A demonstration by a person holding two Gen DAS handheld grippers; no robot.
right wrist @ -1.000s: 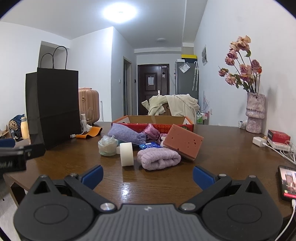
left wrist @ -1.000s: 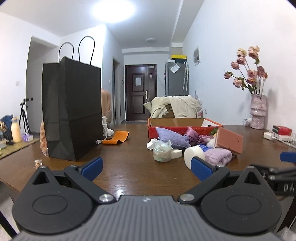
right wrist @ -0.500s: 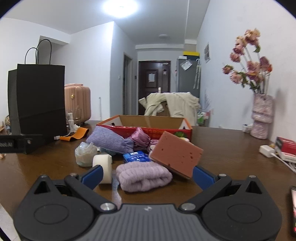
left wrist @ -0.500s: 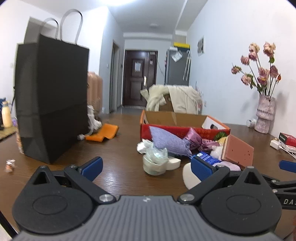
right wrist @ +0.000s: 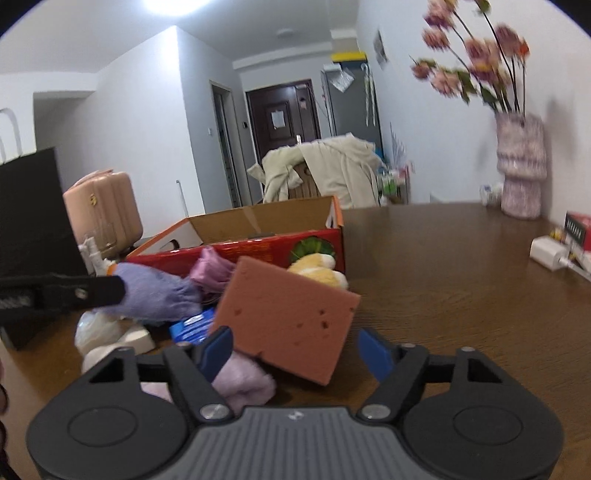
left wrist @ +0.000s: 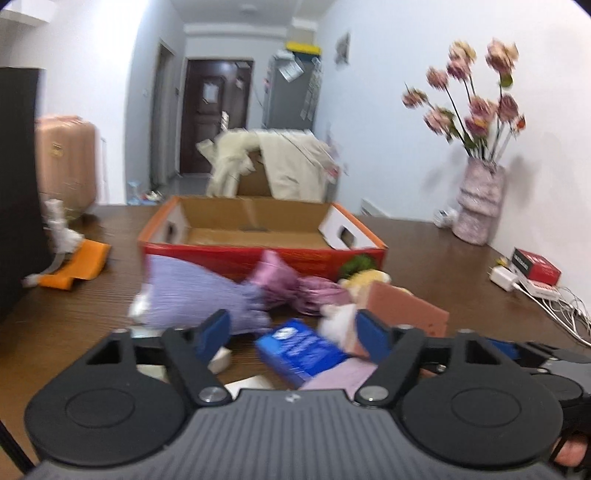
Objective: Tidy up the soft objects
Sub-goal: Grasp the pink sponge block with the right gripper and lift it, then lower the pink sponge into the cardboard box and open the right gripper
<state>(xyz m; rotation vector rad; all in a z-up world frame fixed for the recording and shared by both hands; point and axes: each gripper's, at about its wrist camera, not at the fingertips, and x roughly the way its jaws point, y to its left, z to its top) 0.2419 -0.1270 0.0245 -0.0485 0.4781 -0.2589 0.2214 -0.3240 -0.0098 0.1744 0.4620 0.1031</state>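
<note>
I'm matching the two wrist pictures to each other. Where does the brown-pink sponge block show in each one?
Left wrist view: the sponge block is right of centre, partly hidden behind the left gripper's right blue fingertip.
Right wrist view: the sponge block is at centre, tilted, just ahead of the right gripper, whose jaws are closing with nothing yet pinched.
Shared landmark: the red cardboard box behind it.

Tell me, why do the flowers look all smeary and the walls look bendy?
Left wrist view: the flowers and purple cloth are smeared by camera motion. Right wrist view: flowers smear too, the ceiling light glares white, and the fisheye lens curves the walls.
</note>
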